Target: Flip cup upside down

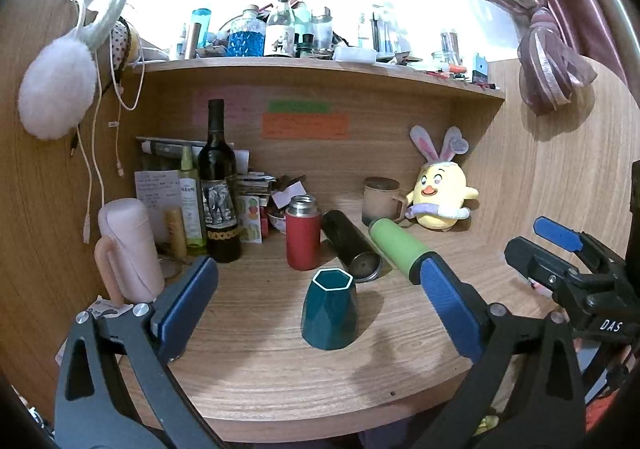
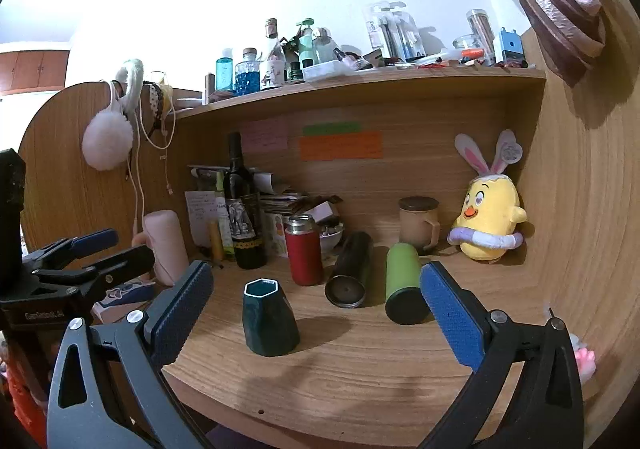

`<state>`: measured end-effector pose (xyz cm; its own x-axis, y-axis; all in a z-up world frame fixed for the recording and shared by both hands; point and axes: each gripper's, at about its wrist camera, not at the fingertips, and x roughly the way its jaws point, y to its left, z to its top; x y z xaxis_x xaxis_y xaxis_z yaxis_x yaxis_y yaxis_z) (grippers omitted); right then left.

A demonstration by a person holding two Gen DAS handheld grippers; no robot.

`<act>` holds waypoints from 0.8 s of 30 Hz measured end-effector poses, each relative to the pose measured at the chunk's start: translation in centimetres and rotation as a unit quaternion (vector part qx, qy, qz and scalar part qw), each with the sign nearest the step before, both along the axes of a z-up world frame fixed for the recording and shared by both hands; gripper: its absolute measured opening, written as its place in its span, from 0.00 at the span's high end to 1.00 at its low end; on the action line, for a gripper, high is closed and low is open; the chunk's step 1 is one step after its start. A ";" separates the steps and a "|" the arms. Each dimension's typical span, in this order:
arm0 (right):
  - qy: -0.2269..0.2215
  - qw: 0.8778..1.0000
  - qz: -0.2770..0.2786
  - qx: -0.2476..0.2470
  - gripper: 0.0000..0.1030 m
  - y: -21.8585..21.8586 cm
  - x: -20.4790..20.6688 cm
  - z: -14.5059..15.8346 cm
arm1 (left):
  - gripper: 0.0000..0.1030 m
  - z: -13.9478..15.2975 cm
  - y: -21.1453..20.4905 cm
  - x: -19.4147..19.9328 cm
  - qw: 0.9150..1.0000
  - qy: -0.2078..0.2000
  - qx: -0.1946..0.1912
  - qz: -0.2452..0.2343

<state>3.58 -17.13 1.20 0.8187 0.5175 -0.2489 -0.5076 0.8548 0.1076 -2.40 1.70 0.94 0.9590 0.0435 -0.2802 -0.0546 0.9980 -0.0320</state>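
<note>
A dark teal faceted cup point(image 1: 330, 313) with a hexagonal white-edged top stands on the wooden desk point(image 1: 280, 377), its narrow end up and wide end down. It also shows in the right wrist view point(image 2: 269, 319). My left gripper point(image 1: 320, 289) is open and empty, its blue pads wide apart on either side of the cup, held back from it. My right gripper point(image 2: 316, 293) is open and empty, with the cup just inside its left finger. The right gripper shows in the left wrist view point(image 1: 556, 249) at the right edge; the left gripper shows in the right wrist view point(image 2: 108, 247) at the left edge.
Behind the cup are a red flask point(image 1: 303, 235), a black flask lying down point(image 1: 350, 247), a green flask lying down point(image 1: 396, 245), a wine bottle point(image 1: 218, 189), a pink jug point(image 1: 128, 249), a beige mug point(image 1: 380, 201) and a yellow plush chick point(image 1: 440, 193). A cluttered shelf point(image 1: 320, 67) runs overhead.
</note>
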 end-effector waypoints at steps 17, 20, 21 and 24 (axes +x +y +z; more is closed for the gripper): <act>0.001 1.000 -0.009 -0.001 0.00 -0.2 0.1 0.0 | 0.00 -0.1 -0.2 0.1 1.000 0.002 0.005 0.000; 0.001 1.000 -0.009 -0.001 0.00 -0.2 0.1 0.0 | 0.00 -0.1 -0.4 0.2 1.000 0.001 0.006 -0.002; 0.001 1.000 -0.009 -0.001 0.00 -0.2 0.1 0.0 | 0.00 0.0 -0.4 0.2 1.000 0.000 0.006 -0.002; 0.000 1.000 -0.010 -0.002 0.00 -0.2 0.1 0.0 | 0.00 0.0 -0.4 0.2 1.000 0.001 0.006 -0.002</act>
<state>3.65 -17.32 1.23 0.8287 0.5001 -0.2514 -0.4903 0.8652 0.1051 -2.21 1.26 0.90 0.9588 0.0430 -0.2809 -0.0506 0.9985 -0.0198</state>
